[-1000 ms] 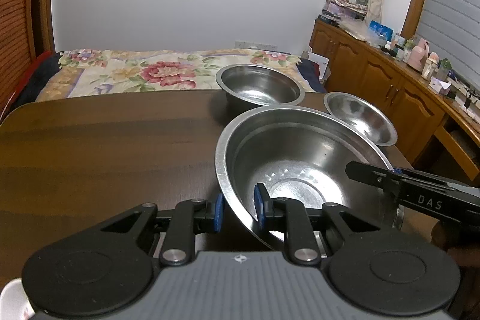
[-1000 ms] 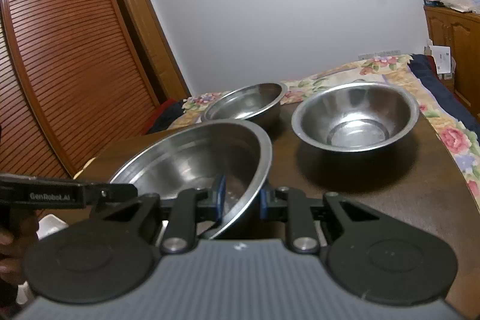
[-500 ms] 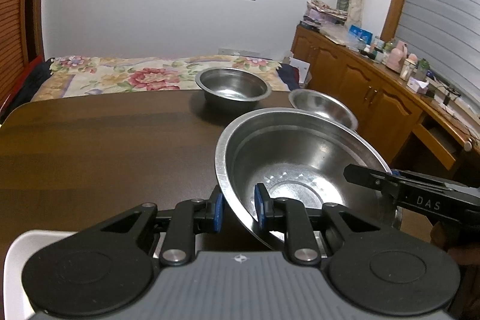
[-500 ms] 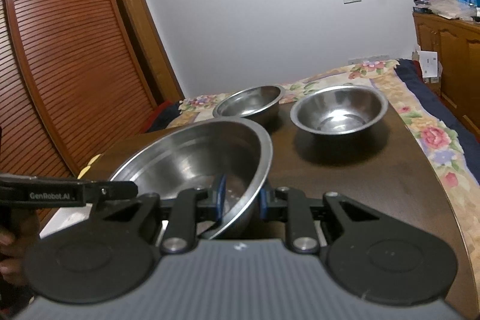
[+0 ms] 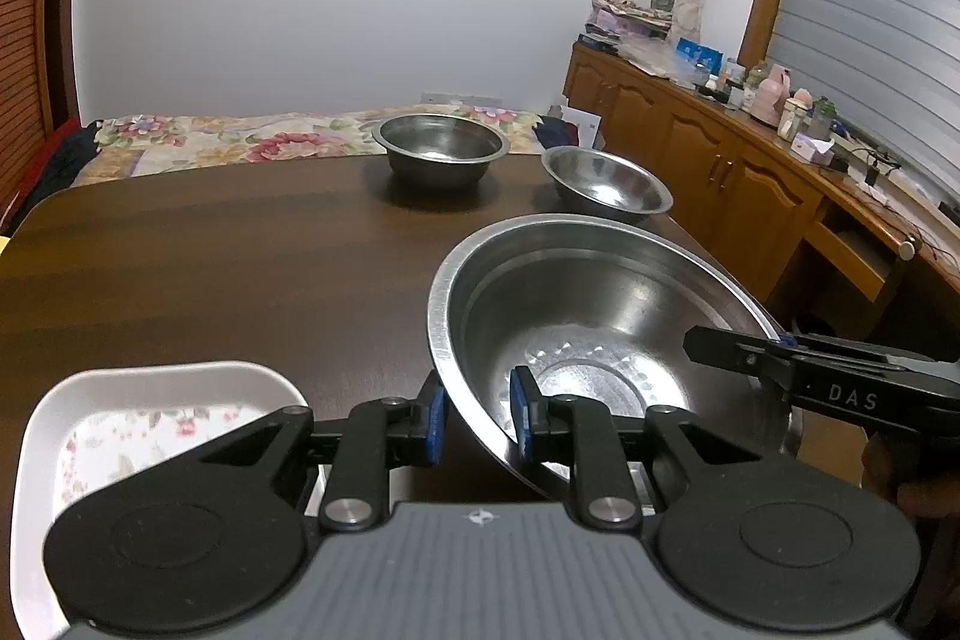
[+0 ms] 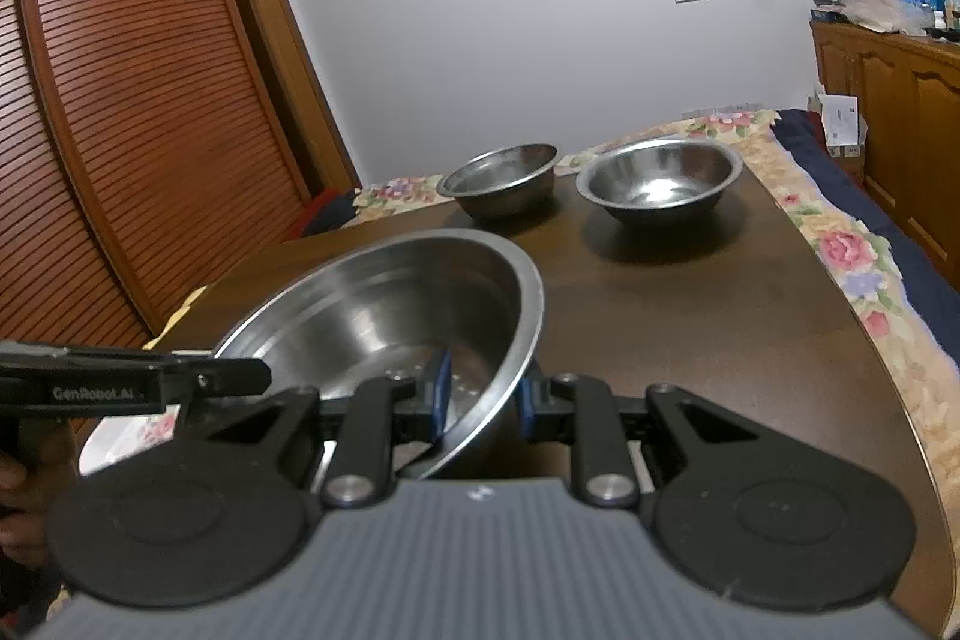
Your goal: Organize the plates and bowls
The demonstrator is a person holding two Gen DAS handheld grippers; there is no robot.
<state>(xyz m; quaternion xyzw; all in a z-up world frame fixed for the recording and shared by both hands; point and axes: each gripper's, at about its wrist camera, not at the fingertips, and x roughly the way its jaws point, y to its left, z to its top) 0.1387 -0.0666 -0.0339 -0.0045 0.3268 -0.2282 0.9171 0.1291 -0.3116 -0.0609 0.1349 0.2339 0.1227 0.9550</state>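
Steel basin [image 5: 600, 340], wide and shallow, hangs tilted above the near part of the dark wooden bench [image 5: 210, 250], gripped by its rim on two sides. The left hand-held gripper [image 5: 477, 421] pinches the near rim, jaws narrow on the metal; the right hand-held gripper [image 6: 480, 397] clamps the opposite edge likewise. A white floral plate [image 5: 138, 424] lies just beside it at the bench's near corner. Two smaller steel bowls [image 5: 443, 148] [image 5: 606, 184] sit well apart at the far end. The step in hand appears to be carrying the basin; the next move likely calls for levelling it and setting it down.
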